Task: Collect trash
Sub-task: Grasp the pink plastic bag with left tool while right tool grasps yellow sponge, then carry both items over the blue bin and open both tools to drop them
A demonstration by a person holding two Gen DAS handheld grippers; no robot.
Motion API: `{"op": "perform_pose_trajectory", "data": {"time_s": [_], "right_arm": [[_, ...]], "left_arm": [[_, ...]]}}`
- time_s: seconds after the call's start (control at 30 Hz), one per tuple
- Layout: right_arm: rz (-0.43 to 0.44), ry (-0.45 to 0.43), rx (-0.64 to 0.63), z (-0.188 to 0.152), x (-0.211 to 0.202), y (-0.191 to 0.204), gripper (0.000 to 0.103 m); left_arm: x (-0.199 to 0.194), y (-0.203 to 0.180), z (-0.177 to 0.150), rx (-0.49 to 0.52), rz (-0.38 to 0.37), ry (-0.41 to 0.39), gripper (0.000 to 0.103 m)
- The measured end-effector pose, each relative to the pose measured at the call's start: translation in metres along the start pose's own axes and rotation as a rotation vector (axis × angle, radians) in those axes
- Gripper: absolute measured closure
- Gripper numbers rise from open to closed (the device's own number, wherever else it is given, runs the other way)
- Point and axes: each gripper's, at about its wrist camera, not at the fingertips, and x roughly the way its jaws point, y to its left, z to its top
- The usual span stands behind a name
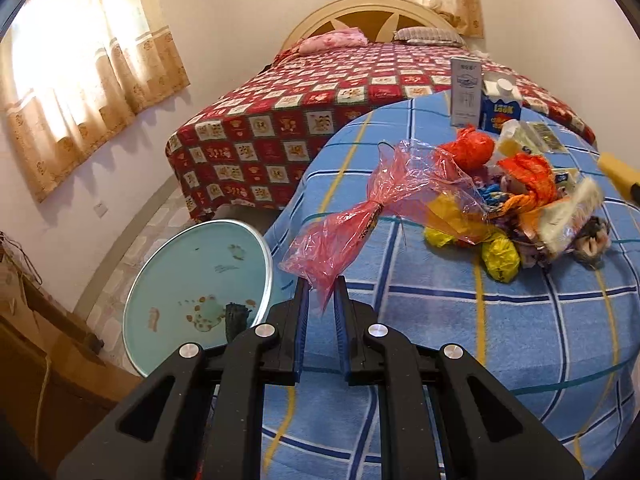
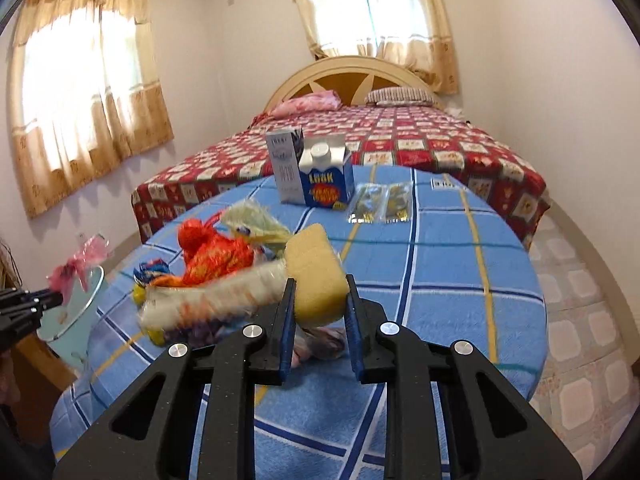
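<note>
My left gripper (image 1: 322, 290) is shut on the lower tail of a crumpled pink transparent wrapper (image 1: 360, 208), held up over the table's left edge. From the right wrist view, that gripper (image 2: 56, 300) and the pink wrapper (image 2: 80, 262) hang above a teal container. My right gripper (image 2: 320, 292) is shut on a yellow sponge-like block (image 2: 318, 276). A blurred clear wrapper (image 2: 208, 304) trails left from the block. The trash pile (image 1: 516, 200) of orange, yellow and blue bags lies on the blue checked tablecloth (image 1: 460, 320), just beyond the right gripper.
A round teal container (image 1: 196, 280) stands on the floor left of the table with a few scraps inside. A blue carton (image 2: 328, 180), a grey box (image 2: 286, 168) and foil sachets (image 2: 380, 204) sit at the table's far side. A red-patterned bed (image 2: 400, 140) stands behind.
</note>
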Motion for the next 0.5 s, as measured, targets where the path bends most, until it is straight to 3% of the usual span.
{"op": "perform_pose_trajectory", "data": {"time_s": [0.2,0.5], "right_arm": [[-0.041,-0.021,-0.013,0.013,0.000,0.009,0.080],[0.042,-0.038,-0.089,0.028,0.006,0.056,0.080]], "left_arm": [[0.000,0.019,-0.002,-0.012,0.046,0.014,0.090],[0.004,0.059,-0.012,-0.043,0.119,0.035,0.090]]}}
